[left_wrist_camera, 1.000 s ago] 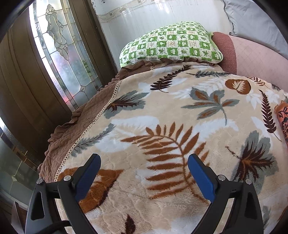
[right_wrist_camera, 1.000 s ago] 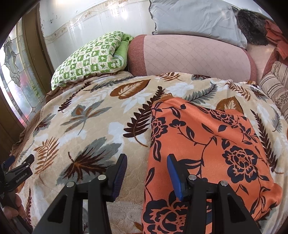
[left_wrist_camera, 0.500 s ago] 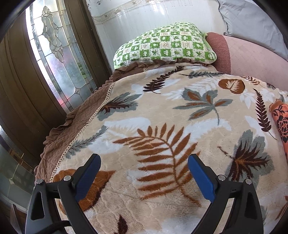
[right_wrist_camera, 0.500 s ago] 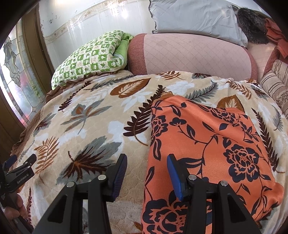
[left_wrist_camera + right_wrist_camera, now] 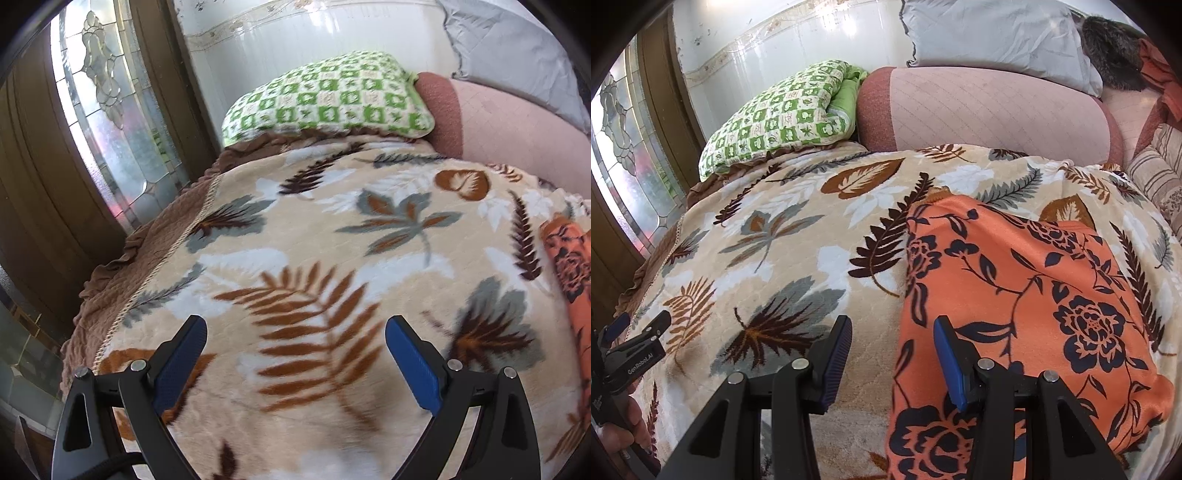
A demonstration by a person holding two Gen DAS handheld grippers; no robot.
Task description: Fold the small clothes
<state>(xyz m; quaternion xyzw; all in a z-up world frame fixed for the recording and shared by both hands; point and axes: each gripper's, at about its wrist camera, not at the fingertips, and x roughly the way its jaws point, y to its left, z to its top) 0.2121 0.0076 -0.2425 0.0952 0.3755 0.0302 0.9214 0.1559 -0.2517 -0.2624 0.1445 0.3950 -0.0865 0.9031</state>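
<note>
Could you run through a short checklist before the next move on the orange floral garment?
1. Orange floral garment lies spread on the leaf-print blanket: ok.
2. Right gripper open, nothing between its fingers: ok.
3. Right gripper lined up with the garment's near left edge: ok, the edge runs between the fingers.
4. Left gripper open and empty: ok.
5. Left gripper near the garment: not ok, it hangs over bare blanket; the garment shows only at the right edge of its view.
6. Garment's near hem position: cannot tell, hidden behind the right gripper.
</note>
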